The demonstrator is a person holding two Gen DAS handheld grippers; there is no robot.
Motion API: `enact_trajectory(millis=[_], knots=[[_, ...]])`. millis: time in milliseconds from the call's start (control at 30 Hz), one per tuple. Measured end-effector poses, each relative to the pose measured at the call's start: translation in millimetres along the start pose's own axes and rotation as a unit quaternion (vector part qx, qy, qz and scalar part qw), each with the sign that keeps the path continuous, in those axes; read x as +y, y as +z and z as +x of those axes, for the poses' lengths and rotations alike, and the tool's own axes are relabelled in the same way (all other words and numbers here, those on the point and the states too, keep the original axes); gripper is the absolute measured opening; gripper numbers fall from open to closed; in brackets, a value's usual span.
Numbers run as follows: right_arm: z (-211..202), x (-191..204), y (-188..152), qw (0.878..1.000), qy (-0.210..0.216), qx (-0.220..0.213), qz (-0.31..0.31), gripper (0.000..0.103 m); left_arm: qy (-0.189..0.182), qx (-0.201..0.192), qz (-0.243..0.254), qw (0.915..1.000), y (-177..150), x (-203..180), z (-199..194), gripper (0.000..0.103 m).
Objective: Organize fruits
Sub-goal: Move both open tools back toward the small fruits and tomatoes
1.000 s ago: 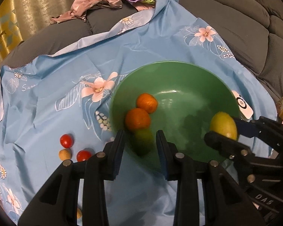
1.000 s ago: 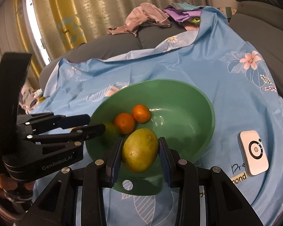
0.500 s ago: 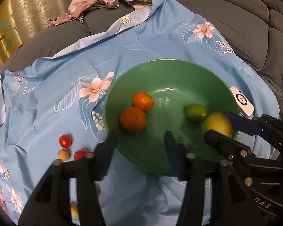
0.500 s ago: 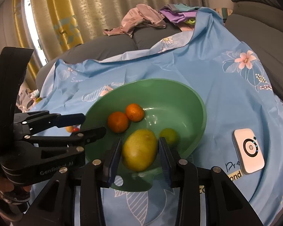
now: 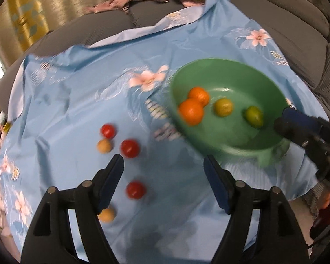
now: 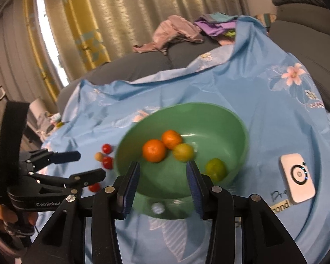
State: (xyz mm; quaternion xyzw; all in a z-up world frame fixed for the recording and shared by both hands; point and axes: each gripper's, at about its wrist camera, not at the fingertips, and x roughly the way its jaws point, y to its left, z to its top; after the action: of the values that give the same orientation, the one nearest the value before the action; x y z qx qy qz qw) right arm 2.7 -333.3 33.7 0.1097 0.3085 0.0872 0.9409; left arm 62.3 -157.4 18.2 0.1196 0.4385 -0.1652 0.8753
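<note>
A green bowl (image 5: pixel 242 74) (image 6: pixel 220 127) on the blue flowered cloth holds two oranges (image 6: pixel 154 156), a yellow fruit (image 6: pixel 183 152) and a green lime (image 6: pixel 215 169). My right gripper (image 6: pixel 162 171) hovers at the bowl's near rim, its jaws opening with nothing between them. My left gripper (image 5: pixel 164 165) is left of the bowl over the cloth, jaws opening wide and empty. Beneath and ahead of it lie three red tomatoes (image 5: pixel 130 148) and two small yellowish fruits (image 5: pixel 104 146). The left gripper (image 6: pixel 90 164) also shows in the right wrist view, held by a hand.
A white device (image 6: pixel 297 178) lies on the cloth right of the bowl. A heap of clothes (image 6: pixel 176 33) sits on the grey sofa (image 5: pixel 297 33) at the back. Curtains (image 6: pixel 88 22) hang behind. The cloth is creased at the left.
The left gripper let the lime drop into the bowl, opened wide and swung left over the tomatoes. The right gripper released the yellow fruit, which now lies in the bowl.
</note>
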Motion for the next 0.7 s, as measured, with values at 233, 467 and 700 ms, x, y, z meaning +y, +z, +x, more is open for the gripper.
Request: enact_trajectory(millis=[233,467,700], knots=[[-1,29,0,0.999,0.030,0.003,-0.025,0.044,0.024,0.013,-0.036,0.9990,-31,34,-16,0.078],[3,55,-3,0.998,0.040,0.019,-0.051,0.044,0.033,0.022,-0.076,0.9963,-57,61,-23,0.082],[13,85,-8,0.995,0.058,0.045,-0.073,0.052,0.030,0.015,-0.102,0.9942,-70,78,-32,0.086]])
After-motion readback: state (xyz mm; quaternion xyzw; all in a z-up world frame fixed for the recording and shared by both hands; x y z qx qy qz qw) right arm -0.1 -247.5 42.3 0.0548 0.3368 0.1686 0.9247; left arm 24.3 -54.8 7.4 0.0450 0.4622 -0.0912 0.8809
